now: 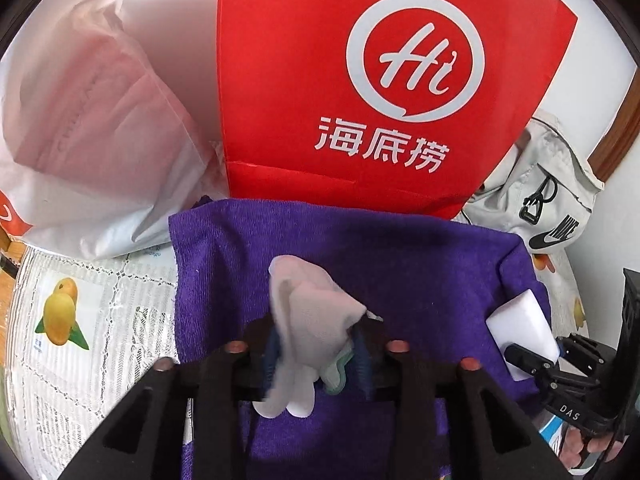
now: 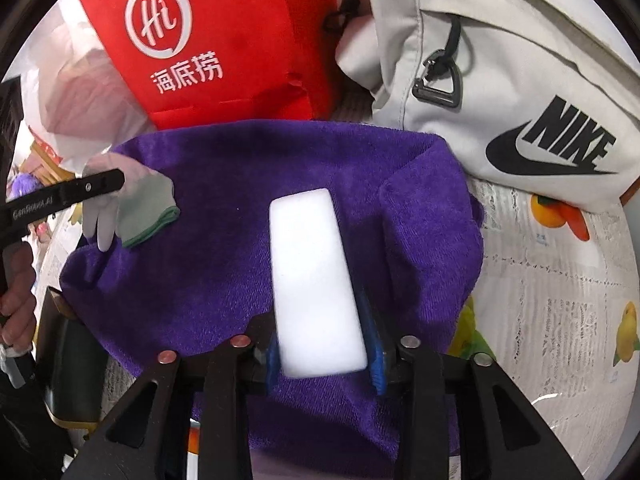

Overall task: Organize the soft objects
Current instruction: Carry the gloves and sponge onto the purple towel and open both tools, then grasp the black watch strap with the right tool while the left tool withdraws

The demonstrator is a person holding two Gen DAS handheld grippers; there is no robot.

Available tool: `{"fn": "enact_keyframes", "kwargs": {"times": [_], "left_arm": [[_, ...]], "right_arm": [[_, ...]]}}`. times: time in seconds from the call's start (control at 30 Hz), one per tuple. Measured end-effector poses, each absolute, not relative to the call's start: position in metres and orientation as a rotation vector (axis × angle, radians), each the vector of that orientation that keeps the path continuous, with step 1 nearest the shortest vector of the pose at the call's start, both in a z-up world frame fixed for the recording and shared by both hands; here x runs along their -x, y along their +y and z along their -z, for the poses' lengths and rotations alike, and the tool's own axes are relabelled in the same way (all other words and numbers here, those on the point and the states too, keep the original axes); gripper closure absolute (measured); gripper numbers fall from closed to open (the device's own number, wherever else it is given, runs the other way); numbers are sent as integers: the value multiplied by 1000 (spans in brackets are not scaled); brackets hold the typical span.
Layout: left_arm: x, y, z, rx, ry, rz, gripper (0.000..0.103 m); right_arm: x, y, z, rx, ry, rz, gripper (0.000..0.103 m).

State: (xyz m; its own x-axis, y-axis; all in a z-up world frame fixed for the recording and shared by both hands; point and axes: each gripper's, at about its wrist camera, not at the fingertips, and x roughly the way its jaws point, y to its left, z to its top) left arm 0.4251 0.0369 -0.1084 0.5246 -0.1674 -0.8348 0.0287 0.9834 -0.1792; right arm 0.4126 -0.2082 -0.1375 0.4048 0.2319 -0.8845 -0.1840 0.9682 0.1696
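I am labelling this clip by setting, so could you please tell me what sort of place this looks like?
Probably a home, at a dining or side table: a lace tablecloth printed with fruit, a red restaurant carrier bag and a Nike bag crowd behind the purple towel.

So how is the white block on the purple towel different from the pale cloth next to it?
The white block is a smooth, stiff-looking rectangle with straight edges; the pale cloth is crumpled and limp.
The block is plain white; the cloth is greyish with a green edge.
The block lies between the right tongs; the cloth sits between the left tongs.
Both are over the purple towel.
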Motion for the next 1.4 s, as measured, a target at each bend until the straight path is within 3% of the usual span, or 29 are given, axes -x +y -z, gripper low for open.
{"fn": "enact_keyframes", "kwargs": {"times": [0.1,0.2,0.9,1.4], "left_arm": [[-421,38,104,134,1007,112,45],[-413,35,98,72,987,90,37],[-306,58,52,75,843,-3,36],[-202,71,51,155,853,-11,36]], "right_arm": [[-412,-211,135,-46,1112,-265,39],[-405,-213,126,-40,1089,-254,21],[-305,-219,54,-45,867,-266,21],[-208,-206,59,-85,933,-295,20]]}}
